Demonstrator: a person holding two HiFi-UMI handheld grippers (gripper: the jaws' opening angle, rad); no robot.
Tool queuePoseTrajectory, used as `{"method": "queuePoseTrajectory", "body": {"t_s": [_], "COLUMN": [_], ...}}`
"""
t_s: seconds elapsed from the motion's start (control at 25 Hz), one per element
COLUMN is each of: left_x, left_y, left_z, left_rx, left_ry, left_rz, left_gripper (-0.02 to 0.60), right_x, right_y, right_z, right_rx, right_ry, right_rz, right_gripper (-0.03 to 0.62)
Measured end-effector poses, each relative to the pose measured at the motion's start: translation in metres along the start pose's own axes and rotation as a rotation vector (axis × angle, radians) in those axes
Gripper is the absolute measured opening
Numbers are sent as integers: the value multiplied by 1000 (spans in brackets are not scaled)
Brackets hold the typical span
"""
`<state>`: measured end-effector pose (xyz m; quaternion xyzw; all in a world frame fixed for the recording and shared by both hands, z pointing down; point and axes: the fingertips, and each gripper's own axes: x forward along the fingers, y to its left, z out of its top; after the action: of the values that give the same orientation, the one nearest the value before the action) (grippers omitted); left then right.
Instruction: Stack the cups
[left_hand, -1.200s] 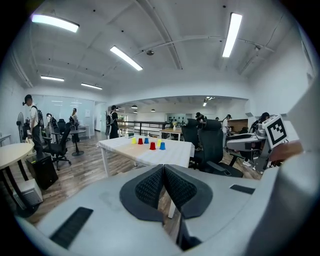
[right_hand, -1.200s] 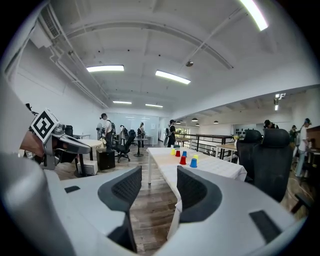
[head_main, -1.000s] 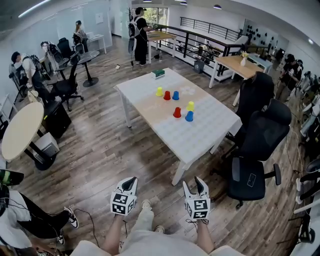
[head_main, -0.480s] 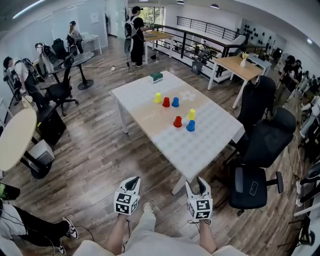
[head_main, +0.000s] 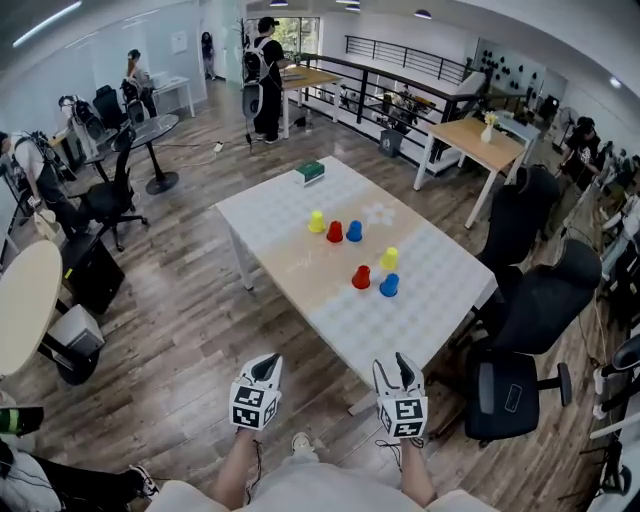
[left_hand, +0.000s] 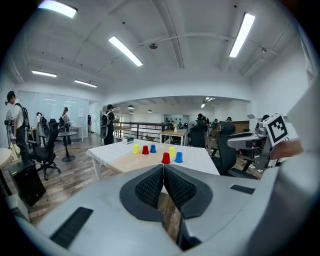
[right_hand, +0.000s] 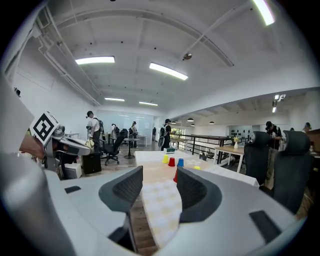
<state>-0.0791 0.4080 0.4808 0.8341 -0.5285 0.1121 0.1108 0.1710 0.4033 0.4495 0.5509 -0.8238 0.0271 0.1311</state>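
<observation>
Standing short of the table (head_main: 270, 215): left gripper (left_hand: 162, 175) pinched together, right gripper (right_hand: 160, 177) spread on nothing, six cups (head_main: 361, 277) unstacked.

Head cam looked steeply down from well back of the bench (head_main: 290, 215), with the left tongs (head_main: 265, 364) and right tongs (head_main: 398, 362) at the bottom edge. Each tongs cam sat low, looking level along its jaws at that same bench and cups (head_main: 361, 277), far off.
</observation>
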Motion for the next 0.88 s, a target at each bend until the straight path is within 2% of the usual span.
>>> {"method": "queuePoseTrajectory", "body": {"t_s": [0.28,0.52,0.88], "left_x": [49,77,102], "left_y": [54,89,109], "left_z": [27,34,31], "left_rx": [18,30,28], "left_ry": [-14,-12,13], "left_rz": [-14,-28,-50], "left_gripper": [13,13,14], "right_x": [71,112,141], "right_y": [-3,3,3], "right_z": [26,35,31], "right_rx": [-1,-3,-5], "right_ry": [-19,-24,2], "right_rz": [-16,-25,-35], "right_gripper": [199,195,193]}}
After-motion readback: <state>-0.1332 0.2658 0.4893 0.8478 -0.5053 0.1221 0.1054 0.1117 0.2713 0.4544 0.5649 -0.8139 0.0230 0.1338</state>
